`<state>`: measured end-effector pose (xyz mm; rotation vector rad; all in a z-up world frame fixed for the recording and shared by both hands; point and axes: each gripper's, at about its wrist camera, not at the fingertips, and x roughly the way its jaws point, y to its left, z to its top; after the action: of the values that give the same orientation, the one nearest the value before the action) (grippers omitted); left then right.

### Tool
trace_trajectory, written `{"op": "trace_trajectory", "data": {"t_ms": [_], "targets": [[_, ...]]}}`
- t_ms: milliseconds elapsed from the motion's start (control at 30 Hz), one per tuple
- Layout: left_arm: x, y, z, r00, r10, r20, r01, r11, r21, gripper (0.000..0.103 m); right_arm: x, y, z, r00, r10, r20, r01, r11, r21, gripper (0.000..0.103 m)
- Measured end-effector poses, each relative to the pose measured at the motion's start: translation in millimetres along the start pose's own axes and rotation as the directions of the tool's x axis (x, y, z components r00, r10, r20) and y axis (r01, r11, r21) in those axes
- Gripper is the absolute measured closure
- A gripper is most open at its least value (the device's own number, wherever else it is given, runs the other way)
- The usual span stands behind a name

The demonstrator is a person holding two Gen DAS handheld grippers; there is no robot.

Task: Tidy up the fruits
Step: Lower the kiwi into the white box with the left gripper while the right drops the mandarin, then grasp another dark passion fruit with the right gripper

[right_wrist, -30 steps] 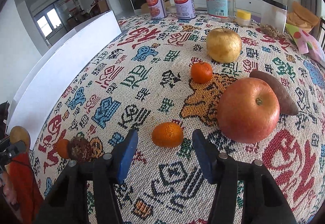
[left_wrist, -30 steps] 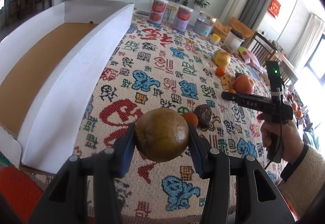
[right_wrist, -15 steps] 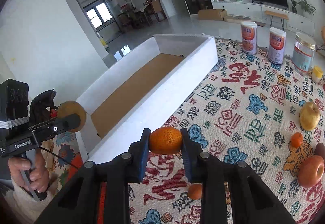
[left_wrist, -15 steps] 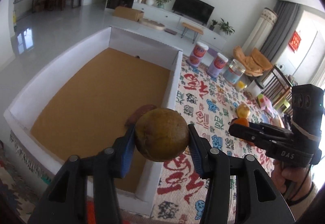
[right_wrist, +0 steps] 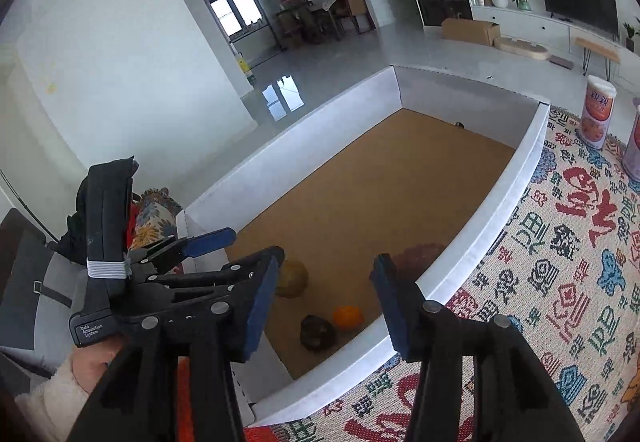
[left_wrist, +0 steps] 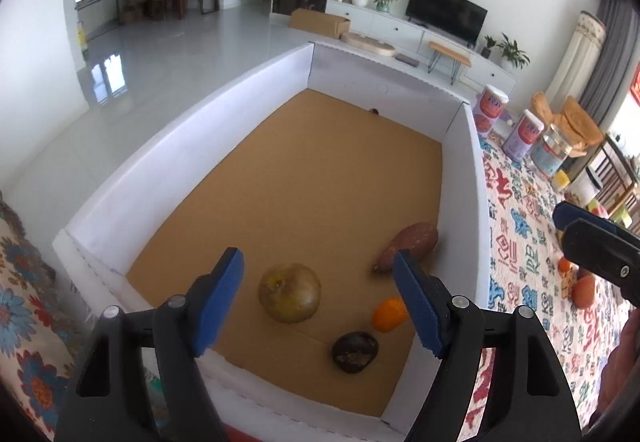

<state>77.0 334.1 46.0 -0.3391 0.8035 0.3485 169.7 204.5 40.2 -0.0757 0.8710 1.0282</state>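
**Both claws hang apart and empty over the white box, four pieces lying on its floor.**

In the left wrist view the left claw [left_wrist: 318, 300] stands wide apart above the near end of the box [left_wrist: 466, 177], with the brown-green round fruit [left_wrist: 289, 298] lying between its blue pads on the cardboard floor; the orange [left_wrist: 387, 314], a dark wrinkled fruit [left_wrist: 355, 351] and a sweet potato [left_wrist: 406, 246] sit toward lower right, the potato's long axis slanting up toward the box's right wall. The right claw [right_wrist: 326, 300], also apart and holding nothing, hovers over the same corner. Remaining fruit [left_wrist: 582, 290] lies at the frame's right edge on the patterned tabletop [left_wrist: 516, 242], on the right claw's side, so that hand looks better placed for the coming reach.
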Motion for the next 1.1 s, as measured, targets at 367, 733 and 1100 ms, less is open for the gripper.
{"op": "trace_trajectory", "data": {"t_ms": [367, 733, 1100], "targets": [[-73.1, -125.7, -19.4, 0.945, -0.309, 0.108, 0.284, 0.938, 0.2, 0.01, -206.4, -29.0, -16.0, 0.865, -0.244, 0.439, 0.324, 0.939, -0.117, 0.011], [-3.3, -199.5, -138.4, 0.94, -0.335, -0.068, 0.336, 0.872, 0.357, 0.01, -184.5, -172.8, -201.4, 0.877, -0.474, 0.082, 0.462, 0.877, 0.131, 0.013], [31.5, -180.2, -164.3, 0.943, -0.32, -0.089, 0.33, 0.872, 0.362, 0.01, -94.2, -149.0, -202.3, 0.964, -0.263, -0.033, 0.262, 0.964, -0.047, 0.038]]}}
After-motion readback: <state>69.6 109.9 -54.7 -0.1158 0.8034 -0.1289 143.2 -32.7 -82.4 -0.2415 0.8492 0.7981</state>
